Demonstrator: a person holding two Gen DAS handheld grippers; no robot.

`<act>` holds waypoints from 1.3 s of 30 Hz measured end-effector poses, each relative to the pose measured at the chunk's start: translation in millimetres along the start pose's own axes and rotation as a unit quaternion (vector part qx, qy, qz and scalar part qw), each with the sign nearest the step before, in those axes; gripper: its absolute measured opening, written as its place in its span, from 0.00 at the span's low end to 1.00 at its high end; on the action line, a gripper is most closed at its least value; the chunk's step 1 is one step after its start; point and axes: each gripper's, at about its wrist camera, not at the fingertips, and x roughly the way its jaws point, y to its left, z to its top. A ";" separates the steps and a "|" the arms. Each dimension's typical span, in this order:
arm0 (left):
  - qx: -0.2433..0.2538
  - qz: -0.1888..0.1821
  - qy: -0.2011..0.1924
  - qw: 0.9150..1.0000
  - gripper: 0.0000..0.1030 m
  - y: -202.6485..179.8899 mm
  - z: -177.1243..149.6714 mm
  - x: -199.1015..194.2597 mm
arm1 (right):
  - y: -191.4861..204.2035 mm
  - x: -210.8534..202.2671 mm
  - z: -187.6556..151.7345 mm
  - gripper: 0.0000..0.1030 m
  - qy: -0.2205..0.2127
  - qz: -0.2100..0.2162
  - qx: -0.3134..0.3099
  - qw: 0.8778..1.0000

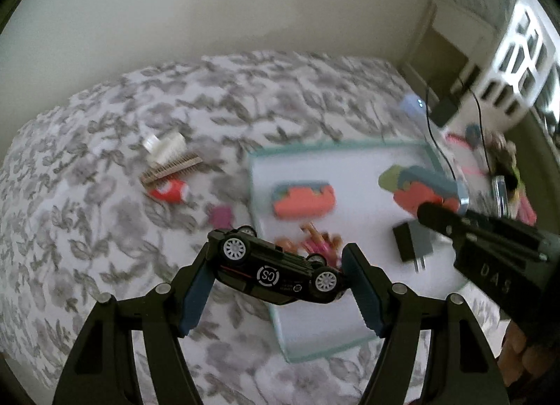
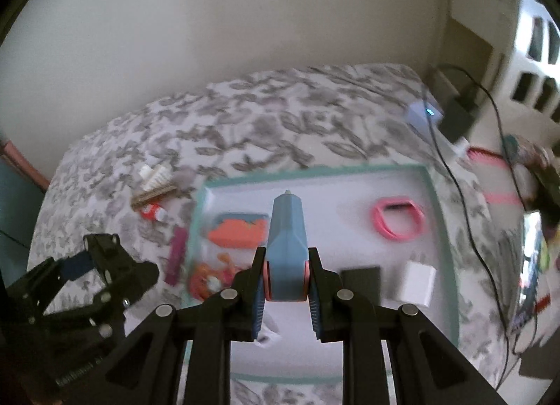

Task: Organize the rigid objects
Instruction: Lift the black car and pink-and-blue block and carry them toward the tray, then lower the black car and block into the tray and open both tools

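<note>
Two grippers worked over one teal-rimmed tray (image 2: 441,209) on a floral bedspread (image 1: 105,118). The left gripper (image 1: 276,261) held one black toy car (image 1: 276,272) upside down, wheels up, its jaws pressed against the car's nose and tail, above the tray's near-left edge. The right gripper (image 2: 285,277) was clamped on one blue-and-coral toy (image 2: 286,247) that pointed forward along the fingers, above the tray's middle.

In the tray lay one coral-and-blue puzzle block (image 2: 239,230), one pink band (image 2: 399,223), one white charger (image 2: 416,280), one black adapter (image 2: 360,277) and one orange-and-pink toy (image 2: 210,277), too blurred to identify. Left of the tray, on the bedspread, were four loose items: a white comb (image 1: 164,146), a brown comb (image 1: 171,168) touching it, a red-and-white piece (image 1: 169,191) and a magenta piece (image 1: 220,216) nearest the tray.

The left gripper reached in from the tray's left side, angled toward it; the right gripper came in level from the near side, pointing toward the wall (image 2: 210,37). Beyond the tray's far corner sat one small device with a lit indicator (image 2: 425,112).
</note>
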 end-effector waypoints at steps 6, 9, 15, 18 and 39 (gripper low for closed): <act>0.034 0.008 0.047 0.998 0.71 -24.0 -14.1 25.3 | -19.1 18.3 -12.4 0.22 0.027 -0.012 0.016 0.999; 0.045 0.012 0.073 0.996 0.71 -30.6 -19.6 39.1 | -18.8 32.5 -16.1 0.22 0.043 -0.015 0.011 0.999; 0.058 0.018 0.109 0.992 0.71 -37.4 -27.8 59.1 | -19.5 52.4 -23.2 0.22 0.067 -0.033 0.000 0.997; 0.071 0.030 0.106 0.991 0.71 -42.1 -27.1 60.6 | -19.8 58.6 -24.2 0.22 0.074 -0.035 -0.001 0.997; 0.076 0.035 0.118 0.989 0.72 -46.9 -23.5 63.8 | -21.0 76.3 -29.0 0.23 0.099 -0.041 -0.003 0.994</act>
